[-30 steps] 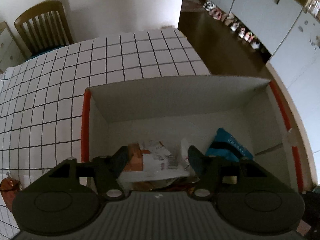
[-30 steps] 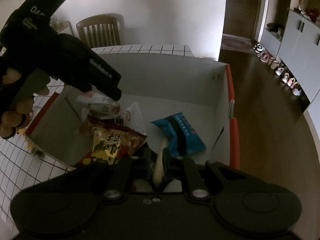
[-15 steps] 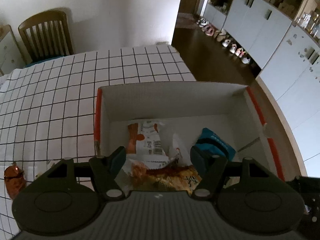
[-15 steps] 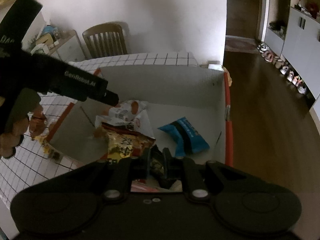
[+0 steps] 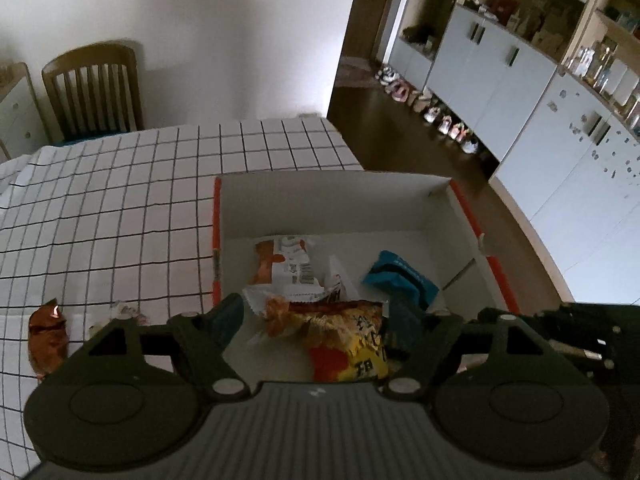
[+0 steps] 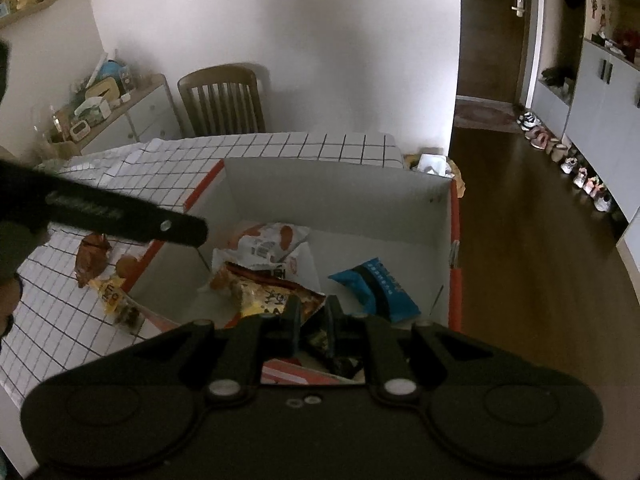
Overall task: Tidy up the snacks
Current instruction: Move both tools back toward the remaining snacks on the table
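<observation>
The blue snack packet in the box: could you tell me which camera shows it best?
The right wrist view: the blue snack packet lies whole and unobstructed on the floor of the box. In the left wrist view the left tool's finger covers its near end.

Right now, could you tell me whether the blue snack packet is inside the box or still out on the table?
Inside. The blue snack packet lies on the floor of the box, right of the other wrappers.

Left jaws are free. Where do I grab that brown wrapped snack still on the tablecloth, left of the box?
Take the brown snack across its narrow middle, coming from above. It lies flat on the tablecloth with its long axis running away from the camera, twisted end farthest, so the left gripper, jaws open, can straddle its sides. The next snack lies to its right.
</observation>
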### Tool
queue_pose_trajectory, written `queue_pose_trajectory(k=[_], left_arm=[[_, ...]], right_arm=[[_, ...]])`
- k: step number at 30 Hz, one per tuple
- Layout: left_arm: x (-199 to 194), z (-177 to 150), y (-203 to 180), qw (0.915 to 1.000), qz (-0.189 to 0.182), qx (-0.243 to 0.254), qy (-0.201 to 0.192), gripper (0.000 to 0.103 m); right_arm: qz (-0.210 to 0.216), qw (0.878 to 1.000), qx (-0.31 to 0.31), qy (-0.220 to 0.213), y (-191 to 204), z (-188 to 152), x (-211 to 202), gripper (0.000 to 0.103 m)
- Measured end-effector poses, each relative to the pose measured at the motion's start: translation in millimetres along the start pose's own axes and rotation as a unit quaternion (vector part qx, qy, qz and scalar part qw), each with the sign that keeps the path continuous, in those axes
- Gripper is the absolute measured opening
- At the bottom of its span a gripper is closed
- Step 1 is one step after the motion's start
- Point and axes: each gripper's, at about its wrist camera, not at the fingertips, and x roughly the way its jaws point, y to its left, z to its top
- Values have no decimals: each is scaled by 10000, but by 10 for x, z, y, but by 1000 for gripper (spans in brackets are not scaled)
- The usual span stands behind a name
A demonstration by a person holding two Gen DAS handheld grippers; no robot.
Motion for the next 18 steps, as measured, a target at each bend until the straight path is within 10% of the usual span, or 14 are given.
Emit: queue_pose_trajectory(k=[18], left_arm=[[-723,-528,796,9972,-219,-351,-628,100]], right_arm=[[10,9980,285,-565,409,10,-308,15]])
